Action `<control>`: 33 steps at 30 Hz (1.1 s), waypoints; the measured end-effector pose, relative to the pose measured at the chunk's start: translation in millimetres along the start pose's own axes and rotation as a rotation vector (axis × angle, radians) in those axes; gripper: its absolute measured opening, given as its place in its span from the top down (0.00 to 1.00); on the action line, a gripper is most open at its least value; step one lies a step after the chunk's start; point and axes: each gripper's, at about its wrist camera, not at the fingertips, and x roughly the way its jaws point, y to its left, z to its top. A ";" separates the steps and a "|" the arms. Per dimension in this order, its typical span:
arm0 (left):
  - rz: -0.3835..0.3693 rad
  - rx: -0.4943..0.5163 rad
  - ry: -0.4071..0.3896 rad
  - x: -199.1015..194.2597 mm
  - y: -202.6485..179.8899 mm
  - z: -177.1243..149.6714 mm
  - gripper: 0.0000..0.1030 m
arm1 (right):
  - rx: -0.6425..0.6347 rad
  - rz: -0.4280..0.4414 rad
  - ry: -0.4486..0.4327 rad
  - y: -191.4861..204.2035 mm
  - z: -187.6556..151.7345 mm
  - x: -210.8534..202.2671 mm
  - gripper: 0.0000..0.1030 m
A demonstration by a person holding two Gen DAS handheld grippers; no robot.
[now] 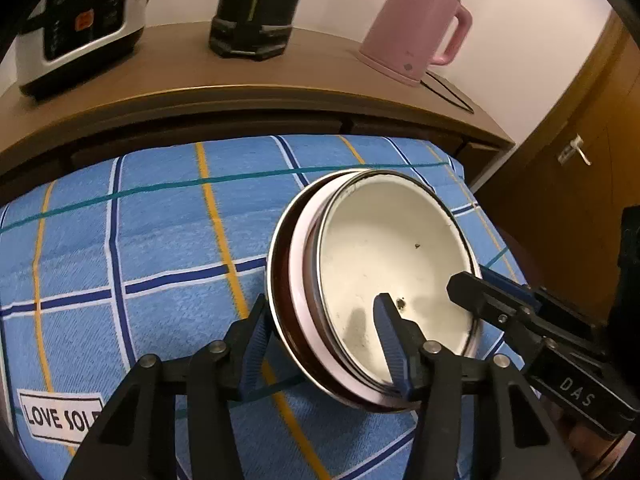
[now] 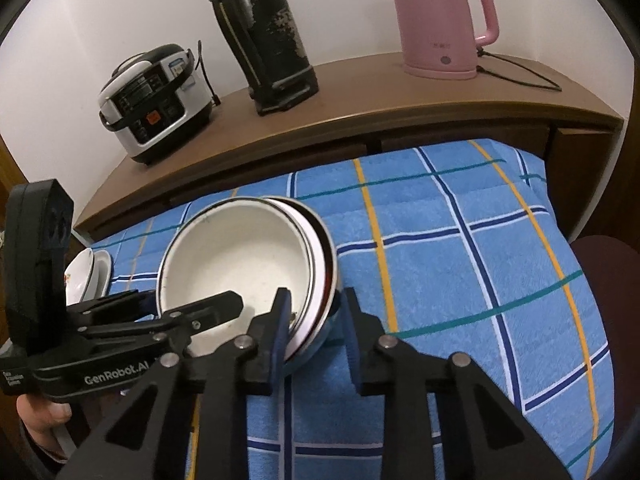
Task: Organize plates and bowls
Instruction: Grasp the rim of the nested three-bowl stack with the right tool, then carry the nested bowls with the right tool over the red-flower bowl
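Note:
A stack of nested bowls [image 1: 396,256], white enamel inside with dark rims, rests on the blue checked cloth [image 1: 160,240]. My left gripper [image 1: 324,344] straddles the stack's near rim, one finger inside the top bowl and one outside, jaws apart around the rims. My right gripper [image 2: 316,320] straddles the stack [image 2: 240,252] the same way on the opposite side. Each gripper shows in the other's view: the right [image 1: 480,292] and the left [image 2: 192,312]. Small white dishes [image 2: 90,274] lie at the left.
A wooden shelf [image 2: 360,112] runs behind the cloth. On it stand a rice cooker [image 2: 154,100], a black thermos [image 2: 268,40] and a pink kettle [image 2: 440,20] with its cord. A wooden door [image 1: 572,184] is at the right.

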 end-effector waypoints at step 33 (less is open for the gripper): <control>0.054 -0.209 -0.070 -57.6 79.4 -12.7 0.60 | -0.171 0.094 0.086 82.0 36.6 29.7 0.79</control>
